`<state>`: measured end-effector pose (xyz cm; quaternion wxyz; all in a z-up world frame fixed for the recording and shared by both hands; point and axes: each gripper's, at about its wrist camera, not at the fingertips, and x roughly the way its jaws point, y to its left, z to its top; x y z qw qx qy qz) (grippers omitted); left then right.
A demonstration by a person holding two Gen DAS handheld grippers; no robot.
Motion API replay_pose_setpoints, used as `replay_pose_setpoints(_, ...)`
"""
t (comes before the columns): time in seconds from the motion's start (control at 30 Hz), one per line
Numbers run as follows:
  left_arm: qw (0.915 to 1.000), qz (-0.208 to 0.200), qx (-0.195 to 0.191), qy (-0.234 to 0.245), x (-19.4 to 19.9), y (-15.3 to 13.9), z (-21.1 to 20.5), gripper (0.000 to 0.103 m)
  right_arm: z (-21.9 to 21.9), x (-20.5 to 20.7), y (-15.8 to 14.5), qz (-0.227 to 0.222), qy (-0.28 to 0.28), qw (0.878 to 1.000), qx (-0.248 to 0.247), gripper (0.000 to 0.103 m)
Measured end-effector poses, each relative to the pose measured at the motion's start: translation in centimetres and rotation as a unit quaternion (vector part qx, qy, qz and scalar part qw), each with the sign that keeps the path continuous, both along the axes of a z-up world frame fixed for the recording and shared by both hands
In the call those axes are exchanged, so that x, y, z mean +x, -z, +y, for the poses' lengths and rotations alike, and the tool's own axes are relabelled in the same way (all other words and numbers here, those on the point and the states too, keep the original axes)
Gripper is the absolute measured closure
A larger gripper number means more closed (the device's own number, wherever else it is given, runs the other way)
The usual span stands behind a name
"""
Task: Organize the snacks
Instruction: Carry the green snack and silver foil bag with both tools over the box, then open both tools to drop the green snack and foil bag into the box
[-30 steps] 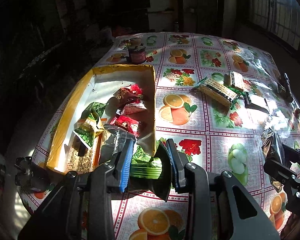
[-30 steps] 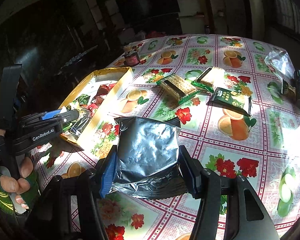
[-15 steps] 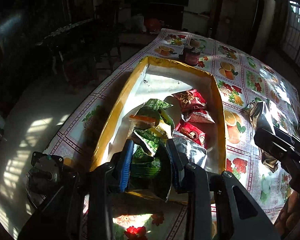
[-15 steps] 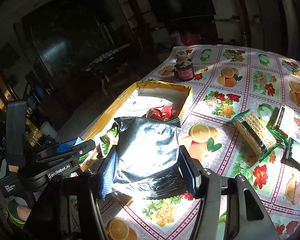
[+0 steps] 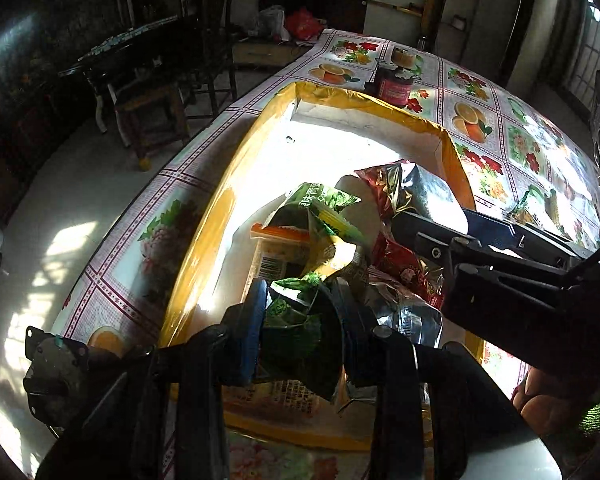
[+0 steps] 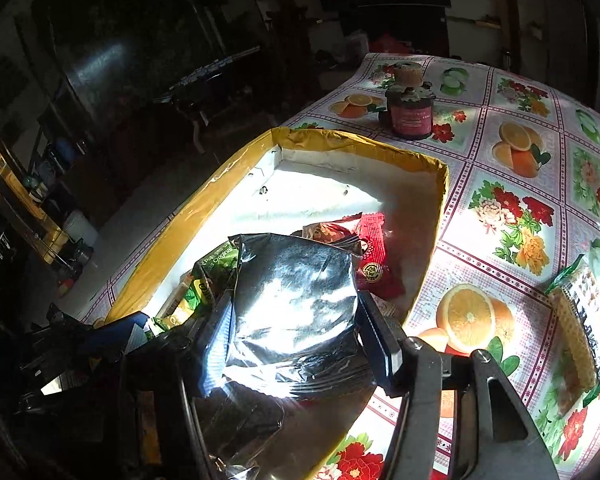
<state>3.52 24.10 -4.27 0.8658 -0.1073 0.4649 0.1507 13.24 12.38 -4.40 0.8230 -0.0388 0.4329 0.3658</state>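
A yellow-rimmed cardboard box (image 5: 380,102) with a white inside lies on the floral tablecloth and holds several snack packets. My left gripper (image 5: 300,320) is shut on a green snack packet (image 5: 296,320) and holds it over the near end of the box. My right gripper (image 6: 296,332) is shut on a silver foil packet (image 6: 296,300) and holds it over the box (image 6: 360,142), above red packets (image 6: 374,264) and green packets (image 6: 216,264). The right gripper also shows in the left wrist view (image 5: 432,216), reaching in from the right.
A dark jar with a pink label (image 6: 411,112) stands just behind the box. A cracker pack in green wrap (image 6: 576,320) lies on the table (image 6: 512,216) to the right. The table's left edge drops to the floor, with a dark stool (image 5: 152,120) beyond.
Both grippers have moved left from over the open table to over the box, each still holding its packet. The right gripper now reaches across in front of the left one.
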Motion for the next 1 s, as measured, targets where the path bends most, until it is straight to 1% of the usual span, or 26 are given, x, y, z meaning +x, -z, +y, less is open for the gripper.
replay_pose_setpoints(0.13,1.0000,0.005,0.004,0.000,0.0,0.2,-0.1,0.067,0.3,0.0,0.6,0.003,-0.004,1.000,-0.005,0.044)
replay_pose_setpoints(0.27,0.9999,0.009,0.005,-0.002,0.1,0.2,-0.1,0.065,0.3,0.1,0.7,0.005,-0.004,1.000,-0.009,0.042)
replay_pose_setpoints(0.33,0.9999,0.012,0.003,-0.002,0.0,0.1,-0.1,0.060,0.2,0.2,0.5,0.010,-0.007,1.000,-0.006,0.039)
replay_pose_setpoints(0.37,0.9999,0.013,0.005,-0.003,0.0,0.0,-0.2,0.052,0.1,0.2,0.4,0.014,-0.008,1.000,-0.001,0.038)
replay_pose_setpoints(0.4,0.9999,0.010,0.009,-0.003,-0.2,-0.2,-0.3,0.048,0.0,0.4,0.3,0.016,-0.005,1.000,0.003,0.037)
replay_pose_setpoints(0.47,0.9998,0.005,0.016,-0.005,-0.6,-0.6,-0.4,0.045,-0.7,0.3,-0.2,0.017,-0.001,1.000,0.014,0.036)
replay_pose_setpoints(0.5,0.9998,0.002,0.016,-0.007,-0.7,-0.7,-0.5,0.039,-1.2,0.2,-0.5,0.017,0.002,1.000,0.020,0.035)
replay_pose_setpoints(0.53,0.9998,-0.001,0.015,-0.009,-0.9,-0.9,-0.5,0.036,-1.7,0.0,-0.9,0.016,0.006,1.000,0.025,0.035)
replay_pose_setpoints(0.57,0.9998,-0.005,0.016,-0.009,-1.1,-1.1,-0.6,0.033,-2.3,-0.3,-1.2,0.014,0.009,0.999,0.031,0.034)
replay_pose_setpoints(0.73,0.9998,-0.009,0.018,-0.008,-1.4,-1.7,-1.5,0.033,-6.8,-1.3,-2.4,0.010,0.038,0.998,0.058,0.032)
replay_pose_setpoints(1.0,0.9994,-0.016,0.024,0.017,-1.4,-2.7,-4.6,0.033,-16.1,-2.6,-1.3,0.026,0.119,0.990,0.069,0.032)
